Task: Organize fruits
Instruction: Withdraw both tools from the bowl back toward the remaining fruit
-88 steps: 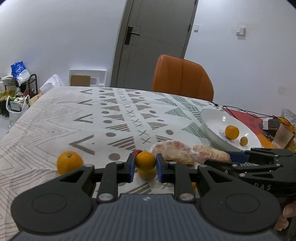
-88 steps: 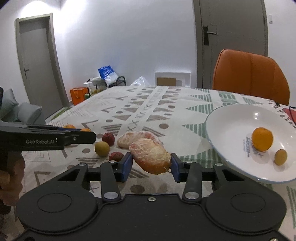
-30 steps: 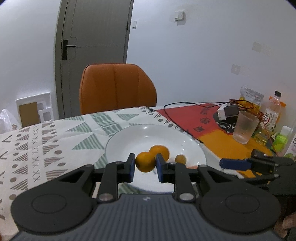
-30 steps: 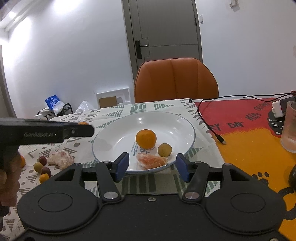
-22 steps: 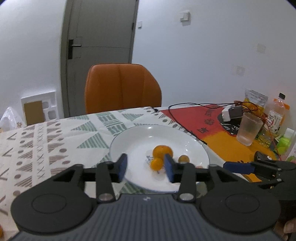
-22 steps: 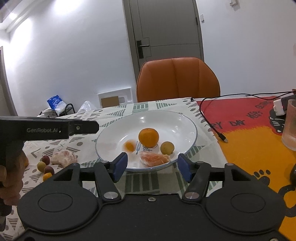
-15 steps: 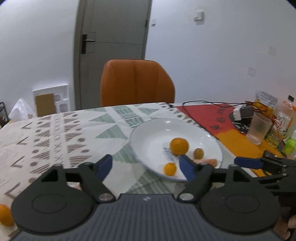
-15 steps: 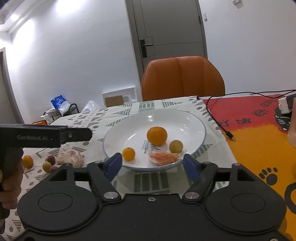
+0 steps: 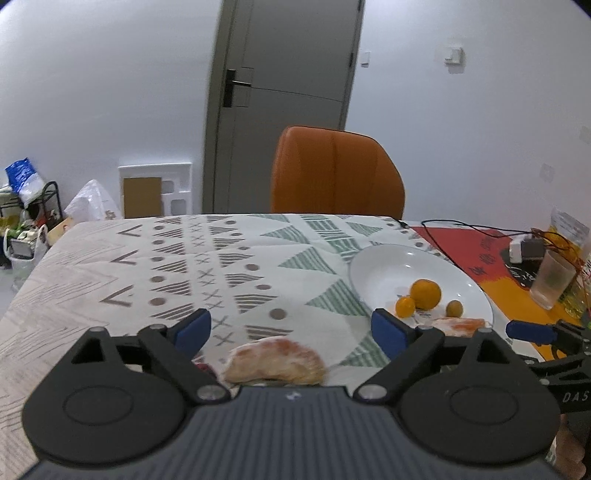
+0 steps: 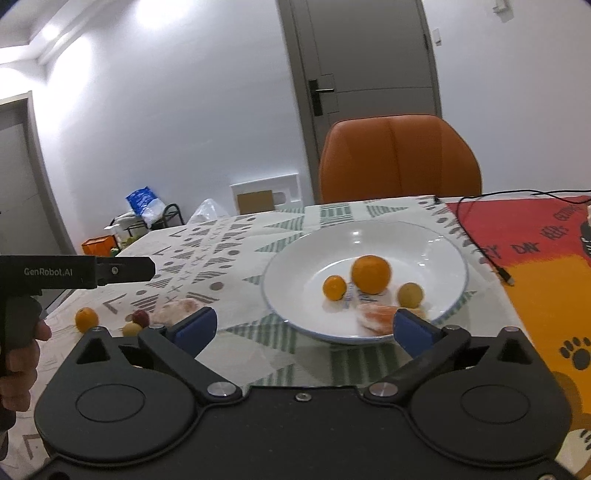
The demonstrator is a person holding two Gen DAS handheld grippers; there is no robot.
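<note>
Hand-held gripper (image 9: 291, 328) over patterned tablecloth (image 9: 207, 266); orange chair (image 9: 336, 173), grey door (image 9: 284, 92) behind.

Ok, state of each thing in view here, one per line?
left tongs: opening, nothing between them
right tongs: opening, nothing between them
plate: holds four fruits
large orange: on plate
small orange: on plate
peeled segment: on plate
peeled half: on tablecloth
door: shut

Cool, even indoor light; bright ceiling glow (image 10: 155, 18) at upper left of right wrist view. Glare specks on white plate (image 10: 439, 240). Slight motion blur throughout; fisheye bends door (image 9: 280, 92), corners vignetted dark.
</note>
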